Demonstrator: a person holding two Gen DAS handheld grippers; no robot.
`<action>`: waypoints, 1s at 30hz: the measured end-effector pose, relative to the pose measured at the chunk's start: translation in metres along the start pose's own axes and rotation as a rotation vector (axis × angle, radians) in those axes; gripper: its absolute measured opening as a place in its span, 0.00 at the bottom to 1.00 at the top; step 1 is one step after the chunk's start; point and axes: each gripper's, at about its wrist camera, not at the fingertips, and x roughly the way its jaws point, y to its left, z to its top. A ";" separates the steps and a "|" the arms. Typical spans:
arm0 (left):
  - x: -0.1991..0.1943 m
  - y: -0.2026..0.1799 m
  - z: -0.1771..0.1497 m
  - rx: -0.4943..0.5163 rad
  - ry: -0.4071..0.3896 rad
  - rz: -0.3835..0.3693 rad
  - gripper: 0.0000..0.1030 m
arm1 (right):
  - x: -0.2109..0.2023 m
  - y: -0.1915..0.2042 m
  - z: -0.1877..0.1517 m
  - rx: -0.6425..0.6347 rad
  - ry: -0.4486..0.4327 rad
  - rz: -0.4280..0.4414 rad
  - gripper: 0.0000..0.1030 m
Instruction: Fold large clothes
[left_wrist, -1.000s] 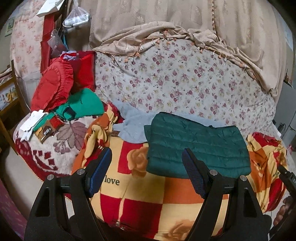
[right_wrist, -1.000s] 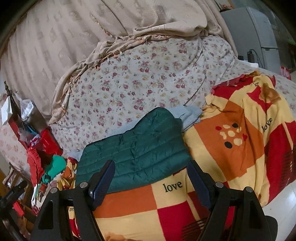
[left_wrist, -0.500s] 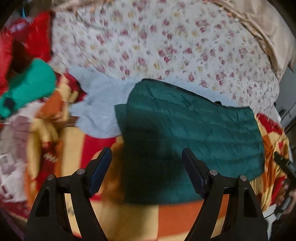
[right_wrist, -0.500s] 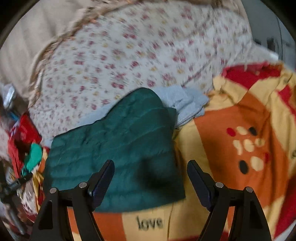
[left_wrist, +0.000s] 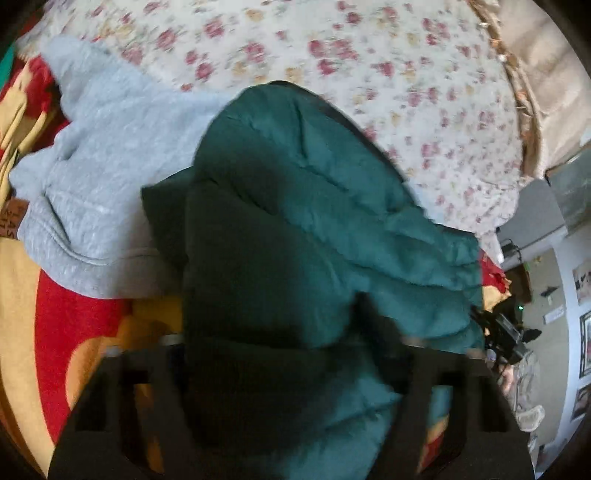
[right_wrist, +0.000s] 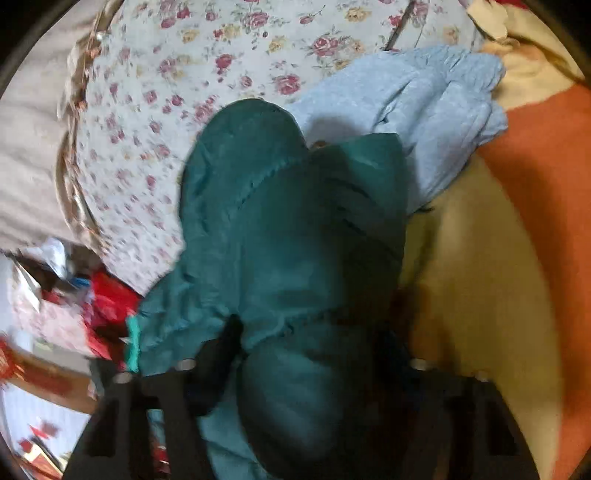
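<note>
A dark green quilted jacket (left_wrist: 314, 206) lies folded on the blanket and fills both wrist views; it also shows in the right wrist view (right_wrist: 288, 229). My left gripper (left_wrist: 280, 354) is open with the jacket's near edge bulging between its jaws. My right gripper (right_wrist: 314, 350) is open too, with the jacket's other end between its jaws. The fingertips are partly hidden by the fabric and blur. A light grey sweatshirt (left_wrist: 96, 177) lies under and beside the jacket, also seen in the right wrist view (right_wrist: 424, 110).
A red, orange and yellow checked blanket (left_wrist: 55, 332) covers the bed under the clothes. A floral quilt (right_wrist: 184, 74) rises behind. Red items and clutter (right_wrist: 103, 299) sit at the left of the right wrist view. Room furniture (left_wrist: 535, 229) shows at far right.
Both grippers have moved forward and down onto the green jacket, which now sits between each pair of open jaws. The jacket's edges look bunched up.
</note>
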 end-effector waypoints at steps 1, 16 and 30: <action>-0.005 -0.005 0.001 0.015 -0.005 -0.005 0.44 | -0.006 0.008 0.000 -0.009 -0.008 0.022 0.42; 0.010 0.006 0.024 -0.032 -0.061 0.183 0.66 | -0.001 0.015 0.003 -0.023 -0.067 -0.067 0.62; -0.074 -0.029 0.005 0.033 -0.242 0.204 0.66 | -0.082 0.101 -0.023 -0.319 -0.333 -0.354 0.69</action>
